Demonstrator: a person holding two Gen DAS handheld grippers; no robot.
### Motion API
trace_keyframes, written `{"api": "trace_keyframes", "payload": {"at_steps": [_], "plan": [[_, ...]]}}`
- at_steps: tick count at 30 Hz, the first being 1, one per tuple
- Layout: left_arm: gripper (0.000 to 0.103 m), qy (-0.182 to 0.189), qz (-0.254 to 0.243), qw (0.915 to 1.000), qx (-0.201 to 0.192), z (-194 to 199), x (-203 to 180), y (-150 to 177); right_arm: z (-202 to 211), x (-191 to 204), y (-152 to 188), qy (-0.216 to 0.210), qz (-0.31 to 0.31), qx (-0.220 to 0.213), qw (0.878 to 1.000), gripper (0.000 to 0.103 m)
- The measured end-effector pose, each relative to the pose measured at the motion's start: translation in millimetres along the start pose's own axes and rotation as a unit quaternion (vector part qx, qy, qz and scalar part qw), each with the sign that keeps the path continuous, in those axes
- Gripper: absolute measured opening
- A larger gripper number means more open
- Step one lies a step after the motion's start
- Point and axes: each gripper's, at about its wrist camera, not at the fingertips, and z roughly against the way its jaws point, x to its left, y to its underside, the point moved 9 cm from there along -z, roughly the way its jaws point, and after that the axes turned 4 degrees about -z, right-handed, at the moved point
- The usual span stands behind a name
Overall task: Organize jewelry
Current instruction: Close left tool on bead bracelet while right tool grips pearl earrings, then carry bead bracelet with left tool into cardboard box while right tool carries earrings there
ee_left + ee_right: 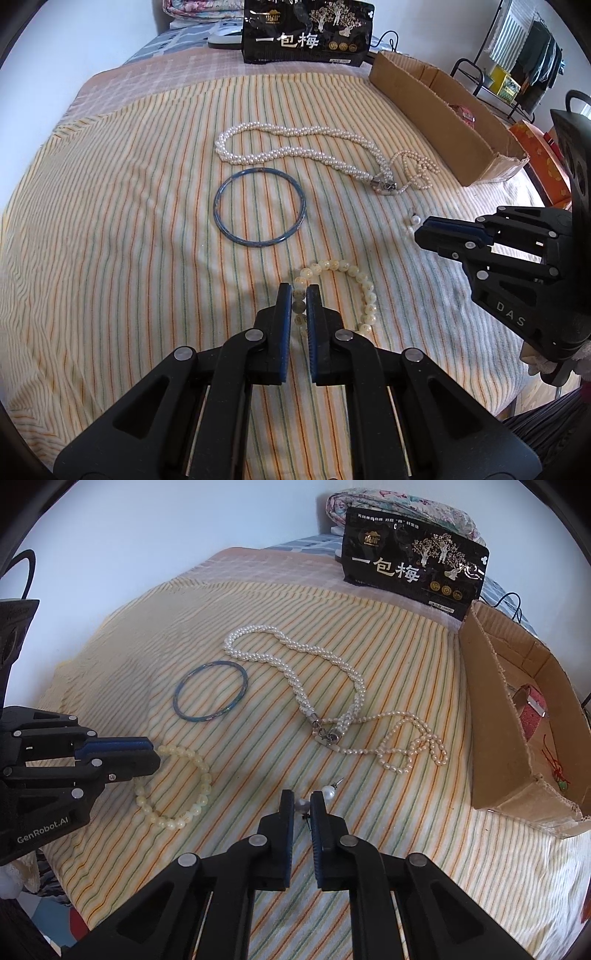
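Jewelry lies on a striped bedspread. My left gripper (298, 290) is shut on a cream bead bracelet (365, 291), pinching its left side; the right wrist view shows that gripper (155, 755) on the bracelet (205, 775) too. My right gripper (302, 798) is shut on a pearl earring (302, 805), whose post points back between the fingers. A second pearl earring (328, 793) lies just right of the fingertips. In the left wrist view the right gripper (419, 230) sits beside an earring's pearl (415, 220). A blue bangle (215, 206) (176, 701) and a twisted pearl necklace (295, 133) (255, 628) lie farther back.
A thin pearl strand (417, 746) trails from the necklace clasp toward an open cardboard box (495, 720) at the right, which holds a pink strap (530, 709) and a red cord (557, 775). A black snack bag (306, 33) stands at the back.
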Motion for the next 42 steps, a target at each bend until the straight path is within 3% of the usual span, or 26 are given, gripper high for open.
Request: {"api": "trace_keyframes", "payload": {"at_steps": [13, 42], "plan": [[0.006, -0.003, -0.008, 0.9996, -0.028, 18, -6, -12, 37, -20, -18, 0.007, -0.024, -0.043, 0.999, 0.006], [0.006, -0.005, -0.029, 0.9967, -0.075, 51, -19, -30, 62, -47, -33, 0.025, -0.044, -0.075, 0.996, 0.006]]}}
